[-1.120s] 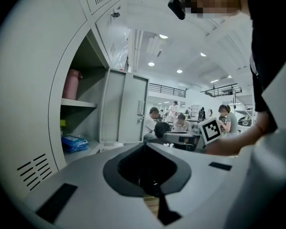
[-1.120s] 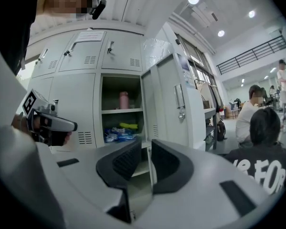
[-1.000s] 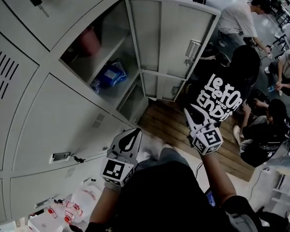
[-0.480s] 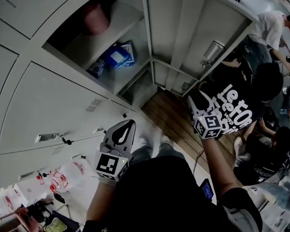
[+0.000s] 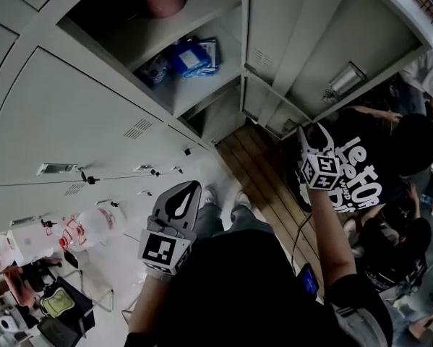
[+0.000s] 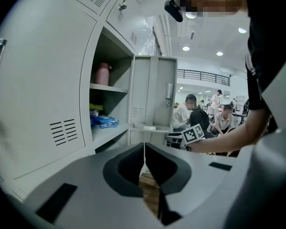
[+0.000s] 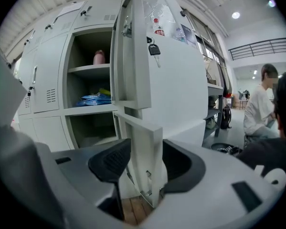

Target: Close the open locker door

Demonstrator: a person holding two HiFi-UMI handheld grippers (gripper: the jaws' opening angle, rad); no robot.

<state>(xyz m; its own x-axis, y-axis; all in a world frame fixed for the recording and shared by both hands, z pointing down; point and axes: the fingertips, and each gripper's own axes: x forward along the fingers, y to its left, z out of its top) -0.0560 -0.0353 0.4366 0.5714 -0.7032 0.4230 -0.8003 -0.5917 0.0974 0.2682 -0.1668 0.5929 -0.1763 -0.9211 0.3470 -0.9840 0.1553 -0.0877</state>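
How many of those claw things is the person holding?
2. The left claw hangs shut and empty by the closed lockers; the right claw is up at the open locker door, its jaws opening with the door's edge between them. None seem hidden.

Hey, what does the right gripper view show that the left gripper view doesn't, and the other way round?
Only the right gripper view: the edge of the open locker door standing between the right gripper's opening jaws, not clamped, and a key hanging beside that edge.
Only the left gripper view: the left gripper with its jaws together on nothing, the door's inner face with its latch, and the right gripper's marker cube.
Both: inside the locker, a pink bottle on a shelf above a blue packet.
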